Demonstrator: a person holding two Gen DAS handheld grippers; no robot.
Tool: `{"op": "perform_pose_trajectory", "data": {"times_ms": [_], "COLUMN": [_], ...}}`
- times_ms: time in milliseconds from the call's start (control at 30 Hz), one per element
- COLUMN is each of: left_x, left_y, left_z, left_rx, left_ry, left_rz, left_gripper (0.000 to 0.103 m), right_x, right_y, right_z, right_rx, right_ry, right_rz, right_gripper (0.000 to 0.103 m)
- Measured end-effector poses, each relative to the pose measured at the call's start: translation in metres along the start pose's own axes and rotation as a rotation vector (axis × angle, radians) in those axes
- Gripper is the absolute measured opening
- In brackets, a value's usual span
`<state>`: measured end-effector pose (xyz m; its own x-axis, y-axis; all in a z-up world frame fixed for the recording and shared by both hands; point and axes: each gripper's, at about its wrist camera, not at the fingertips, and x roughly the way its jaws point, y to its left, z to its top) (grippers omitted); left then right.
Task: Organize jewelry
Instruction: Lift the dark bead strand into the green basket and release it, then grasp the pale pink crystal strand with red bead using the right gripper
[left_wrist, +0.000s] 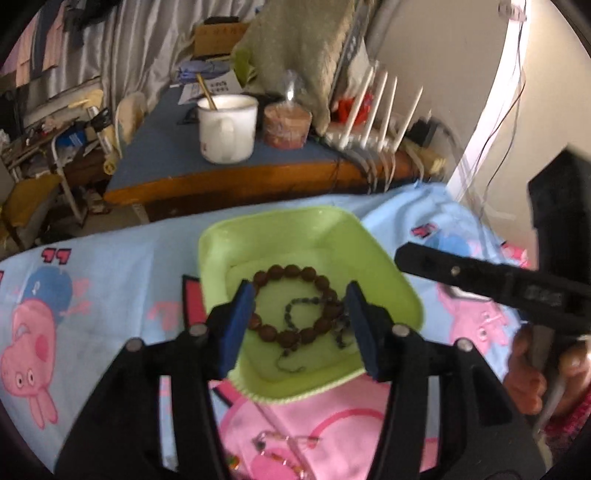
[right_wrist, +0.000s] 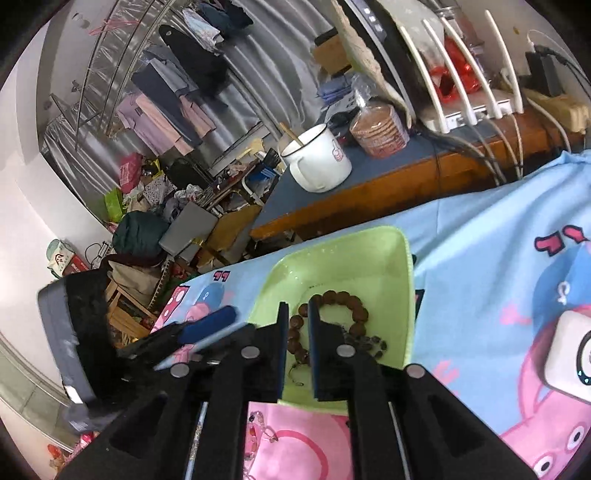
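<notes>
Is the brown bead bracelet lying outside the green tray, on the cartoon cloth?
No, the brown bead bracelet lies inside the green tray, on its floor.

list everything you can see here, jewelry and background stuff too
tray: one, light green, on the cartoon cloth
wooden bead bracelet: one, brown, lying in the tray
thin beaded strand: one, dark, in the tray inside and beside the bracelet
small colourful jewelry: count unclear, on the pink part of the cloth in front of the tray
cloth: one, blue and pink cartoon print, under the tray
mug: one, white, stick inside, on the blue-topped table behind
wrapped round food pack: one, reddish brown, beside the mug
router: one, white, several antennas, same table
left tongs: black, blue pads, open over the tray
right tongs: black, shut, nothing held
hand: one, on the right tongs' handle
</notes>
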<state>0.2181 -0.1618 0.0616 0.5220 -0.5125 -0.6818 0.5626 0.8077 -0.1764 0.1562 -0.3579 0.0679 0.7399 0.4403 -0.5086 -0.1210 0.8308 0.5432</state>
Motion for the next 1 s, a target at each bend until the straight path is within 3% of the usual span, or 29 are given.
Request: {"op": "perform_pose_trajectory", "data": {"times_ms": [67,100,167,267,367,400,433,500,567,767,900,967,1000], "left_x": [-0.032,-0.044,-0.08,-0.123,-0.161,-0.166,-0.171,-0.176,-0.173,-0.143,-0.122,-0.112,-0.107], "left_y": [0.01,0.013,0.024,0.037,0.06,0.066,0.073,0.083,0.089,0.098,0.081,0.073,0.072], "left_z": [-0.001,-0.003,-0.012,-0.028,-0.058,-0.067,-0.076,-0.099,-0.12,-0.182,-0.205,-0.21,-0.212], "left_rx": [-0.013,-0.02,-0.036,-0.025,-0.039,-0.05,-0.059,-0.066,-0.062,-0.111,-0.055,-0.002,0.028], "left_ry": [-0.053,-0.069,-0.111,-0.151,-0.165,-0.158,-0.146,-0.117,-0.088,0.024,0.079,0.089,0.086], "left_rz": [-0.029,-0.041,-0.071,-0.058,-0.011,-0.001,0.009,0.038,0.069,0.037,0.008,0.051,0.11], "left_gripper": [0.05,0.05,0.05,0.052,0.052,0.052,0.052,0.052,0.052,0.049,0.05,0.049,0.047], "right_x": [-0.016,-0.024,-0.04,-0.049,-0.042,-0.04,-0.034,-0.018,-0.005,0.025,0.045,0.058,0.061], "right_y": [0.018,0.025,0.04,0.057,0.069,0.072,0.076,0.081,0.084,0.111,0.133,0.141,0.14], "right_z": [-0.003,-0.004,-0.012,-0.029,-0.057,-0.063,-0.075,-0.098,-0.113,-0.152,-0.166,-0.177,-0.18], "right_rx": [-0.087,-0.11,-0.12,-0.135,-0.167,-0.177,-0.203,-0.242,-0.246,-0.321,-0.392,-0.44,-0.438], "right_ry": [-0.062,-0.084,-0.118,-0.081,-0.001,0.014,0.049,0.127,0.19,0.295,0.354,0.383,0.393], "right_rz": [-0.051,-0.066,-0.087,-0.04,-0.024,-0.022,-0.024,-0.027,-0.003,-0.031,-0.048,-0.089,-0.093], "right_gripper": [0.006,0.028,0.047,0.048,0.048,0.043,0.037,0.009,0.0,0.0,0.0,0.0,0.0]}}
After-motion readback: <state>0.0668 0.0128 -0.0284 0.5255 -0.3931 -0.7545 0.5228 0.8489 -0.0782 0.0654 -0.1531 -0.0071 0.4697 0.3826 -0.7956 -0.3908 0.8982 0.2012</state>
